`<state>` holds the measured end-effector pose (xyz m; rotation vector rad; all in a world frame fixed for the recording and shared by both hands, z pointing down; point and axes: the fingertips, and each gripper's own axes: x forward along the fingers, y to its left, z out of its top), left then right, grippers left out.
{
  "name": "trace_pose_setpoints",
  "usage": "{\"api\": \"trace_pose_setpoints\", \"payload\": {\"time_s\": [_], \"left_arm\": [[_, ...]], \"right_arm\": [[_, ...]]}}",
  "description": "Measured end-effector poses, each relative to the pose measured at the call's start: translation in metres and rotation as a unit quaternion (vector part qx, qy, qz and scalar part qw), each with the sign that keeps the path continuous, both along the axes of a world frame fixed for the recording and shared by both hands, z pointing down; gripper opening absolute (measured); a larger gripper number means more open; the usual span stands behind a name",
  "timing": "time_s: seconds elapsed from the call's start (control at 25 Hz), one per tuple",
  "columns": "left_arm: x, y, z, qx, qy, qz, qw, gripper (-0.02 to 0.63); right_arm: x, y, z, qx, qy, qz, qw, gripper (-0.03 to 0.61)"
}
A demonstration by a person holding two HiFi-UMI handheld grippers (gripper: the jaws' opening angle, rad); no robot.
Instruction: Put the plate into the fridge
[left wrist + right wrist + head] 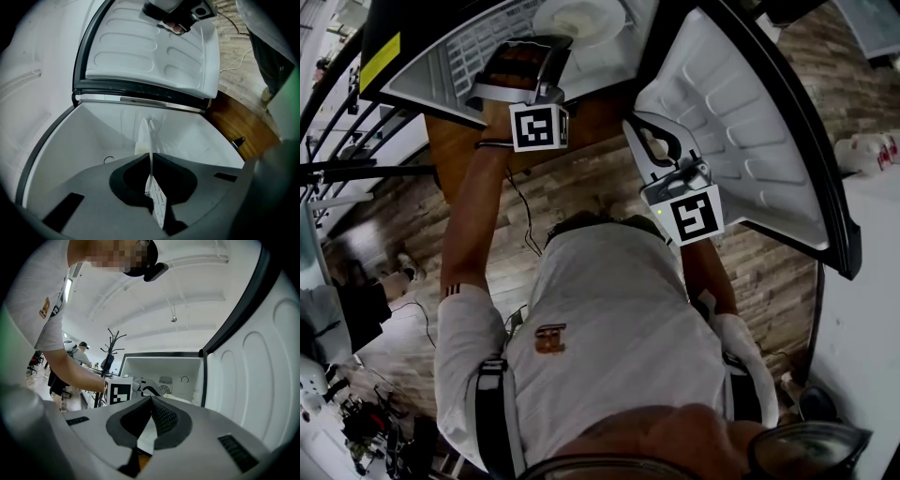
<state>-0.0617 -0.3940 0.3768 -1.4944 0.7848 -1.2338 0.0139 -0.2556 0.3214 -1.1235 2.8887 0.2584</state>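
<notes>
Fingers of the left gripper (151, 161) are pinched narrowly on the rim of the white plate (579, 19), which is held inside the open fridge (65, 150). The right gripper (151, 400) has its fingers together and empty, near the door (741, 122). Best next: lower the plate level until it is fully supported, then release.

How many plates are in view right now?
1. The plate is gripped edge-on by the left gripper, inside the open fridge. Others may be hidden deeper inside.
</notes>
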Motion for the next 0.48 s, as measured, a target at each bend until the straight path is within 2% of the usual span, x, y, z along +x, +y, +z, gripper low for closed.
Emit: {"api": "trace_pose_setpoints", "payload": {"time_s": [0.48], "left_arm": [[0.004,-0.018,0.014,-0.013,0.002,-0.006,0.9999,0.026]], "right_arm": [[0.005,-0.009,0.008,-0.010,0.004,0.010,1.000,0.032]]}}
